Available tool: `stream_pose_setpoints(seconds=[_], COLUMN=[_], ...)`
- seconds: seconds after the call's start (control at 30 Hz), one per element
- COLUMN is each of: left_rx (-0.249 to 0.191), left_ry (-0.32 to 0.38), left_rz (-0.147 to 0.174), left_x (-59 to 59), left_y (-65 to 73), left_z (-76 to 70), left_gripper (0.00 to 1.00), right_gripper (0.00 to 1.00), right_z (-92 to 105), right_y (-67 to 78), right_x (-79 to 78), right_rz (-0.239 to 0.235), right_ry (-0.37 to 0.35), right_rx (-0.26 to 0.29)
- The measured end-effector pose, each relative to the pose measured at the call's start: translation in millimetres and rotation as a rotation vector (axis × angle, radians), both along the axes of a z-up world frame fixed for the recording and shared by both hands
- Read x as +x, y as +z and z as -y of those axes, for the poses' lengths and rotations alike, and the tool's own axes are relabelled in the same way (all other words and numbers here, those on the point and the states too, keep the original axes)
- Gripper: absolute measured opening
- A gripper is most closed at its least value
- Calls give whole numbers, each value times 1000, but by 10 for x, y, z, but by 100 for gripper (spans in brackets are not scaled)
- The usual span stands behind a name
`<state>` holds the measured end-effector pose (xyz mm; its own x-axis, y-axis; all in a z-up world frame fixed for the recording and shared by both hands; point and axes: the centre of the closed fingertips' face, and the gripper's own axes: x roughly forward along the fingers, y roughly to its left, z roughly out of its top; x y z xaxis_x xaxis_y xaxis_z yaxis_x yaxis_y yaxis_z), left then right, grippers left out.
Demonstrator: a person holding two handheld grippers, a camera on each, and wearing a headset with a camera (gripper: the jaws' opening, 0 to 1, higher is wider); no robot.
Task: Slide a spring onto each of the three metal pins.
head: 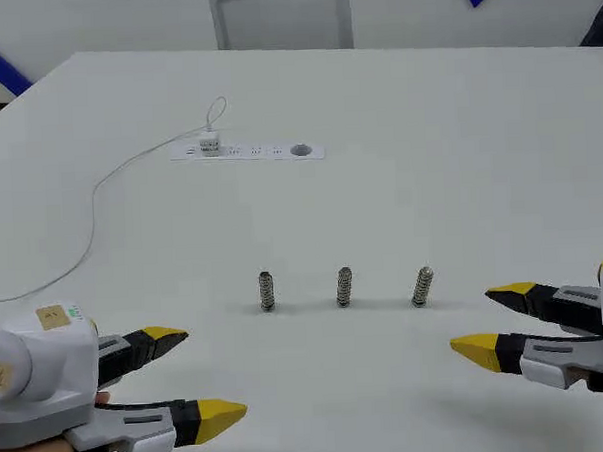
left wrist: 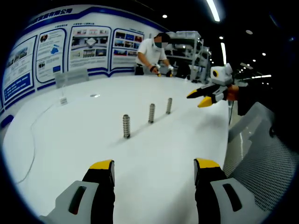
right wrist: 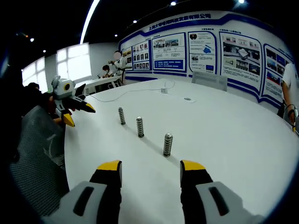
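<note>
White table point(head: 447, 110), three springs point(head: 344, 286) upright in a row (pins indiscernible)

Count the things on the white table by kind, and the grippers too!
Springs on pins: 3
Power strip: 1
Cable: 1
Grippers, left gripper and right gripper: 2
Total: 7

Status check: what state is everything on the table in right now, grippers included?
Left pin: standing, spring on.
Middle pin: standing, spring on.
Right pin: standing, spring on.
Left gripper: jaws open, empty.
Right gripper: jaws open, empty.
Power strip: one plug in, cable attached.
</note>
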<state>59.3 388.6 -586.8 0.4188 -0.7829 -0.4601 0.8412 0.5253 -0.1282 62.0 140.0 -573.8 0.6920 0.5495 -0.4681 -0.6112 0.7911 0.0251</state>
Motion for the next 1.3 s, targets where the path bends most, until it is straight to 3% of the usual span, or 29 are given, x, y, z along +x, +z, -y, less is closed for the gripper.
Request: stream_pose_setpoints(seconds=[1.3], left_rx=[6], left_ry=[-2], left_rz=[3], left_x=[-11], left_y=[14], left_z=[7], left_gripper=[70], right_gripper=[51], right_z=[-20], right_y=[8], right_x=[-34], right_rz=[-5], right_ry=[-3], right_rx=[-1])
